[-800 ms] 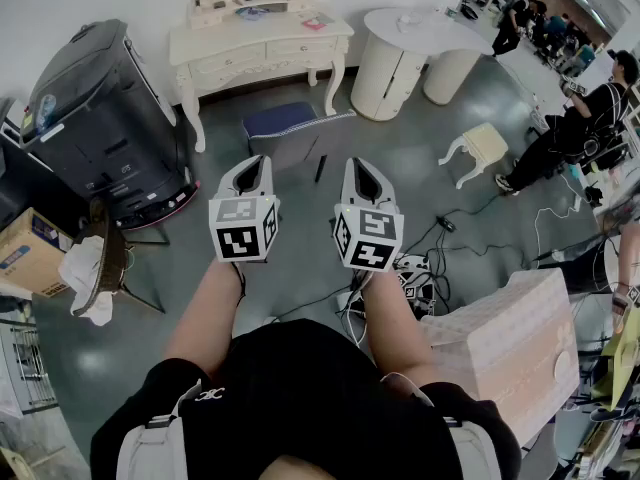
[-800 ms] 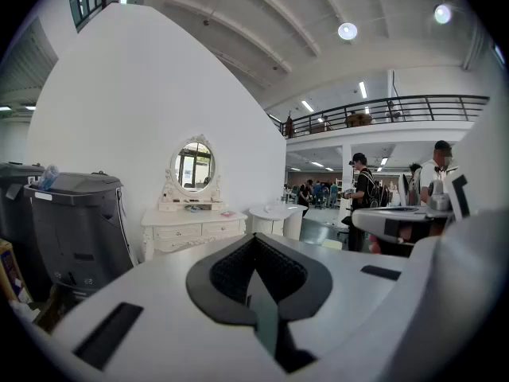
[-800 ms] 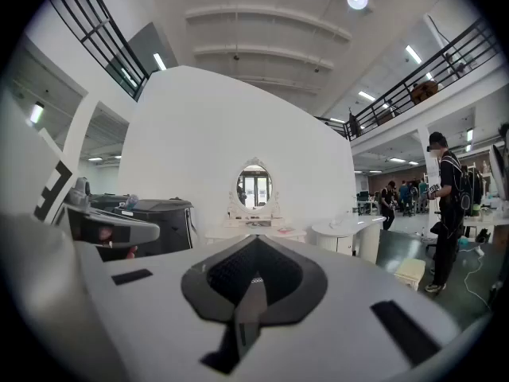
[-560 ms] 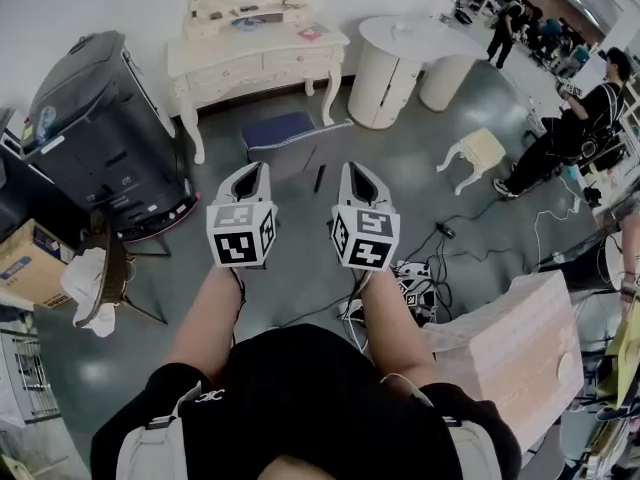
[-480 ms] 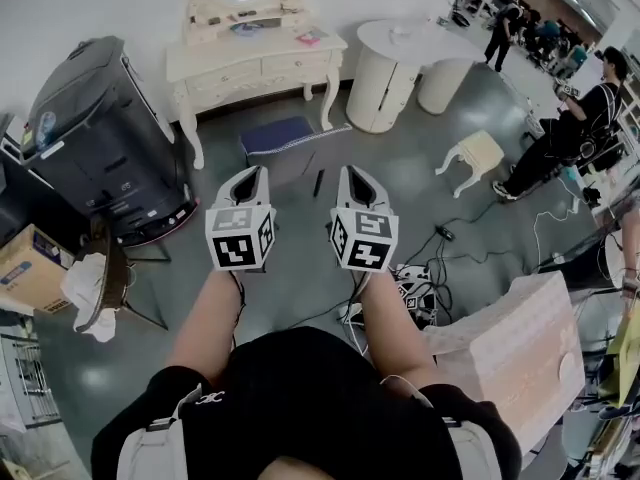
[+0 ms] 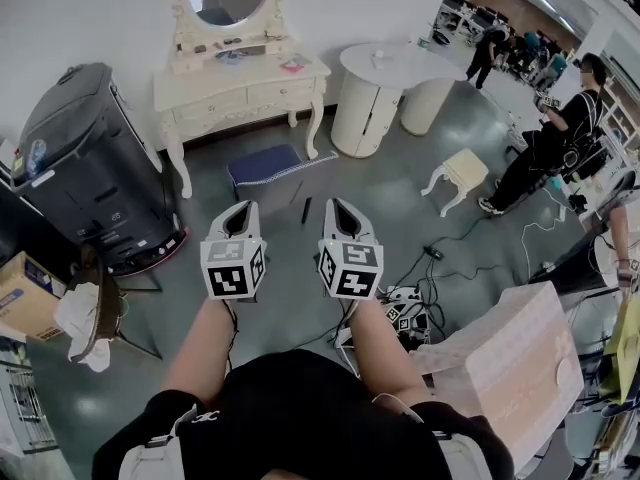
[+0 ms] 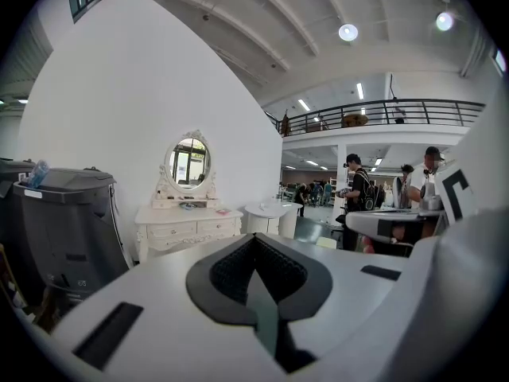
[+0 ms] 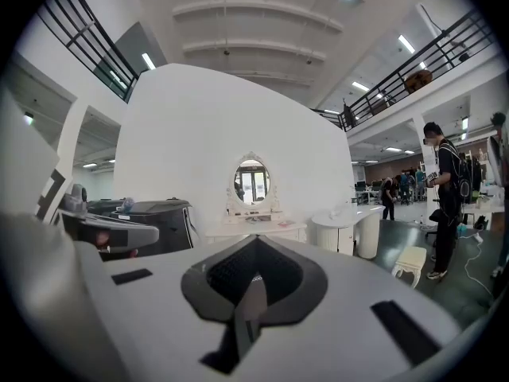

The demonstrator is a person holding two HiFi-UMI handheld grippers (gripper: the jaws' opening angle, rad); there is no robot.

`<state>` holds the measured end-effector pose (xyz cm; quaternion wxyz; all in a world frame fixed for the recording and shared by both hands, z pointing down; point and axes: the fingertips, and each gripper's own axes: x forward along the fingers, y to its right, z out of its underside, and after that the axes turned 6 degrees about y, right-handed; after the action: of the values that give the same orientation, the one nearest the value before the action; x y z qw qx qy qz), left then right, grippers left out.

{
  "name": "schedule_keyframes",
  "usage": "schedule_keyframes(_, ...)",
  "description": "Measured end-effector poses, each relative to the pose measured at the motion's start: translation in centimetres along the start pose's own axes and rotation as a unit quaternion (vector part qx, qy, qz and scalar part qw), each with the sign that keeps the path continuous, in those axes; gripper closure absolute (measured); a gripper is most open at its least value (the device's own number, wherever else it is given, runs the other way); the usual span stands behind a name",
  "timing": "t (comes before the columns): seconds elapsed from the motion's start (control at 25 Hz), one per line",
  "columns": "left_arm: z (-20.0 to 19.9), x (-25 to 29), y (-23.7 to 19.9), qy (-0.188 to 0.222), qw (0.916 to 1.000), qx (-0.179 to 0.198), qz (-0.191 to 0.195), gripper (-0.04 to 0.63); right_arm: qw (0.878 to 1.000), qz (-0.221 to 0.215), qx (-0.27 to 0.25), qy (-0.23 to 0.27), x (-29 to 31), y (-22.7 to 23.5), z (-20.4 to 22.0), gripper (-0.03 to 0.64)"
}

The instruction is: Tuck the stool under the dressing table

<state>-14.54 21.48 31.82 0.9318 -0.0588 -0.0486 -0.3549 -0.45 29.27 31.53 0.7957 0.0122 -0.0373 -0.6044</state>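
My left tool point(image 6: 242, 210) and right tool point(image 6: 339, 208) are both closed with nothing in them, held side by side. The blue stool point(image 6: 262, 164) stands on the floor ahead of them, just in front of the mirrored surface point(image 6: 240, 86).

Black top point(image 6: 300, 418), pale shoulder straps point(image 6: 150, 450) — white left gripper point(image 6: 244, 209) and right gripper point(image 6: 338, 206) carry black-and-white marker cubes point(image 6: 232, 268).

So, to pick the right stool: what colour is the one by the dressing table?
The stool has a dark blue seat; head view shows it best.
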Motion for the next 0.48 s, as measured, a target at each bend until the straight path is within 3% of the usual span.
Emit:
schedule_keyframes(0.12,0.4,0.2,-0.4,-0.001,1.0,0.007,0.0,0.589,1.0,0.006,-0.008,-0.01,-0.2,-0.2,0.9,0.611)
schedule_keyframes(0.48,1.8,0.4,-1.9,-0.014,0.9992,-0.017,0.035,0.589,0.999,0.033,0.001,-0.024,-0.6,-1.5,2.6,0.611)
